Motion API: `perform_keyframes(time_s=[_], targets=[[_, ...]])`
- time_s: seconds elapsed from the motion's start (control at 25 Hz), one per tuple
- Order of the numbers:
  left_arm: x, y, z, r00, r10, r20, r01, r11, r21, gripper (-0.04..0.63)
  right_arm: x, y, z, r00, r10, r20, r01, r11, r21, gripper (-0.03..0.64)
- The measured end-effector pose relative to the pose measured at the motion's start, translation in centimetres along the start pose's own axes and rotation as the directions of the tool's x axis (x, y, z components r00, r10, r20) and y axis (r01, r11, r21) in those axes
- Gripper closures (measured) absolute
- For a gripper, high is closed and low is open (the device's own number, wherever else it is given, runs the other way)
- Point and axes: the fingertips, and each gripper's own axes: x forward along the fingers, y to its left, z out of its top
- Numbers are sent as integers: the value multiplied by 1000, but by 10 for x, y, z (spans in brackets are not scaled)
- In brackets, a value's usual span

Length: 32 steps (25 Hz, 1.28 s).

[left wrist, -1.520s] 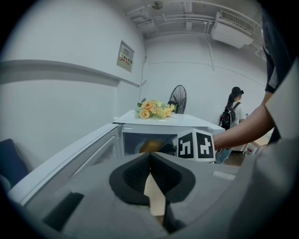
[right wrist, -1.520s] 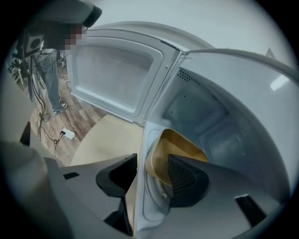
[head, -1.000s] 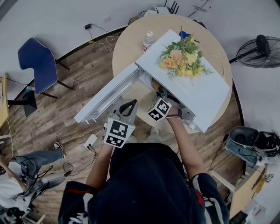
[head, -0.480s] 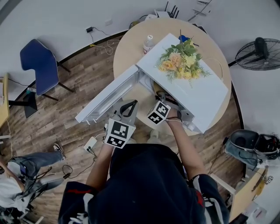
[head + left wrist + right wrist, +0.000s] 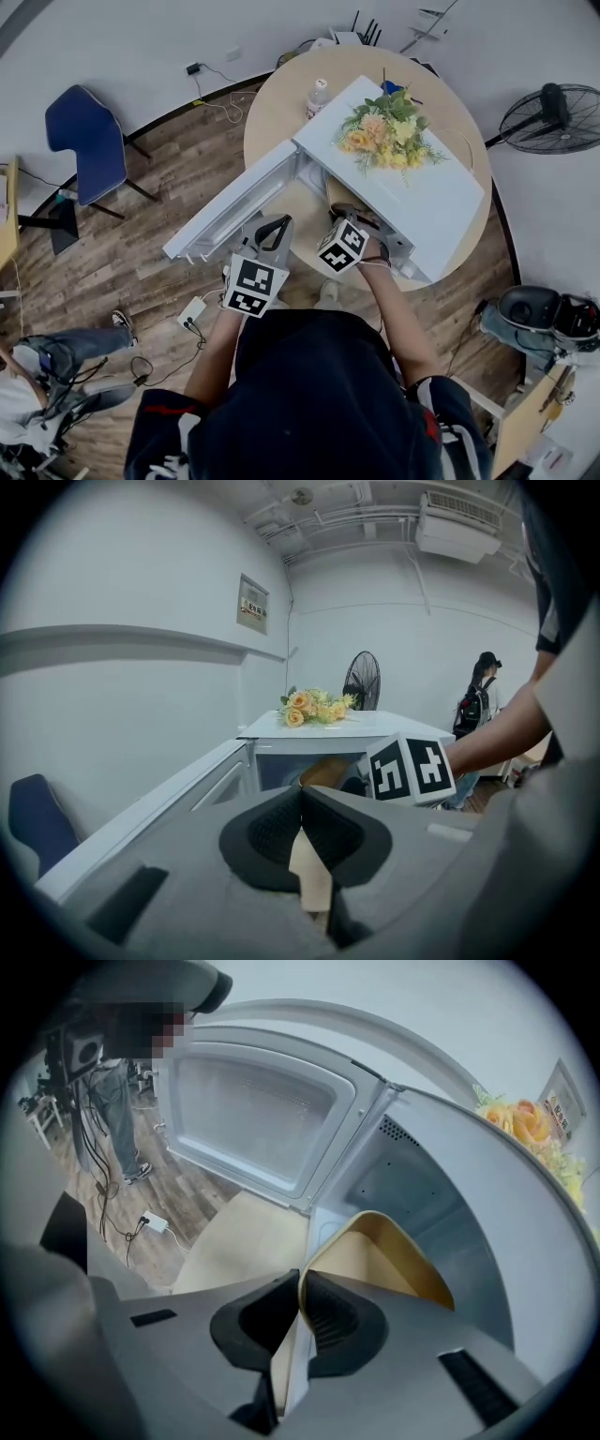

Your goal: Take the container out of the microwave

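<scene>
A white microwave (image 5: 427,206) stands on the round table (image 5: 281,103) with its door (image 5: 234,202) swung open to the left. A tan container (image 5: 380,1255) sits tilted at the mouth of the cavity and also shows in the left gripper view (image 5: 328,772). My right gripper (image 5: 302,1288) reaches in steeply from above (image 5: 349,217). Its jaws are closing, with the container's near rim pinched between the pads. My left gripper (image 5: 301,794) hangs in front of the door (image 5: 272,227), shut and holding nothing.
A bunch of yellow flowers (image 5: 389,127) lies on top of the microwave, and a bottle (image 5: 319,94) stands behind it. On the floor are a blue chair (image 5: 84,141), a fan (image 5: 548,117), a power strip (image 5: 194,309) and a seated person (image 5: 37,375).
My right gripper has drawn slightly up and back at the microwave's mouth with the container's rim between its jaws. The left gripper has stayed where it was.
</scene>
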Motion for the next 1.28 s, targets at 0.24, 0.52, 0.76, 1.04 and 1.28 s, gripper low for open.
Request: perform_keyframes(time_s=[0.24, 0.52, 0.76, 1.04, 1.28], targets=[[-8, -1, 2, 1000, 14, 14, -15, 1000, 2, 580, -18, 14, 11, 998, 48, 40, -49, 998, 26, 591], [-18, -3, 2, 999, 38, 20, -38, 999, -7, 580, -48, 25, 20, 992, 75, 97, -79, 996, 39, 591], [-26, -2, 0, 998, 61, 20, -61, 998, -17, 580, -70, 34, 22, 987, 89, 134, -98, 993, 60, 591], [-33, -4, -4, 997, 72, 14, -72, 997, -12, 580, -86, 47, 29, 982, 120, 149, -127, 991, 36, 591], [-37, -9, -7, 997, 75, 14, -75, 997, -16, 580, -89, 60, 28, 978, 151, 143, -154, 988, 13, 591]])
